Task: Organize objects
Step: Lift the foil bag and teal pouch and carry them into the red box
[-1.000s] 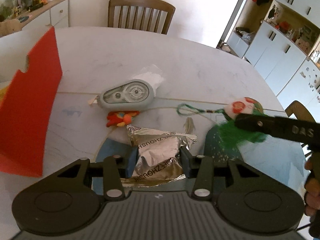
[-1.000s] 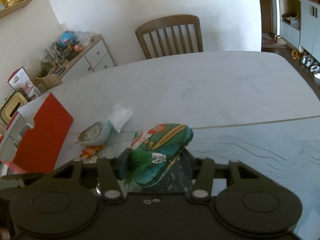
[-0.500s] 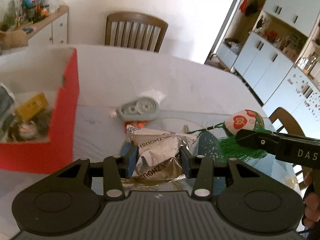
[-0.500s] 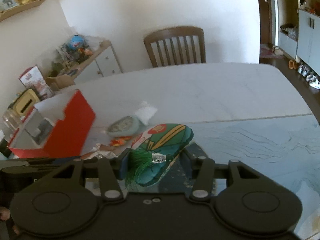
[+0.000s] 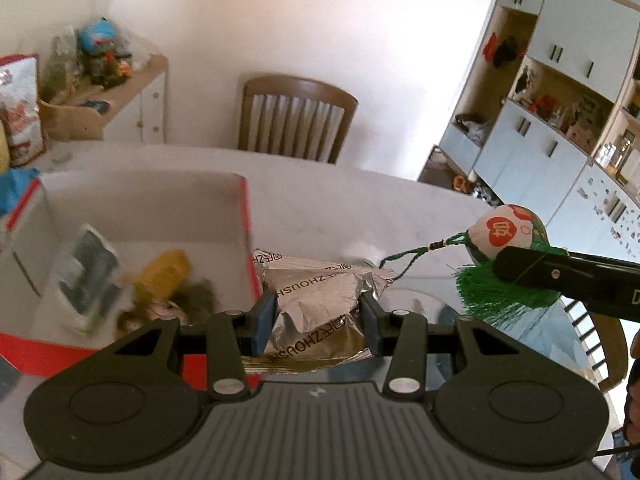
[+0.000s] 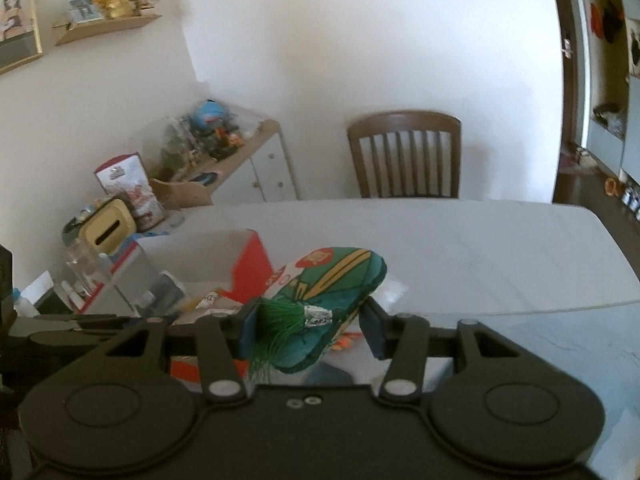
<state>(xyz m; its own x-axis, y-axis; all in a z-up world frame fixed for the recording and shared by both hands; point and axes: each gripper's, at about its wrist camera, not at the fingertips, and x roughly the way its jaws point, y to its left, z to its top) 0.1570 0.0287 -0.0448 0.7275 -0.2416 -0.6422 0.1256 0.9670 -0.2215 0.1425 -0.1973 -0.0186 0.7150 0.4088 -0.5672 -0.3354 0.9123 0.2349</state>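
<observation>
Silver foil packet (image 5: 316, 308), green-tasselled charm (image 6: 332, 300), red box (image 5: 246, 216)

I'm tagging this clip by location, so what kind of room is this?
Most likely a home dining room: a marble-look dining table with a wooden slat-back chair, plus white wall cabinets with cluttered shelves.

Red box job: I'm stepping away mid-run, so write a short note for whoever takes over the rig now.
Left tongs: shut on the silver foil packet, held in the air beside the red box.
Right tongs: shut on the green tasselled pouch, also off the table.
Done: several items already lie in the box.
Left: drop both held items in; an orange item under the pouch may remain.
</observation>
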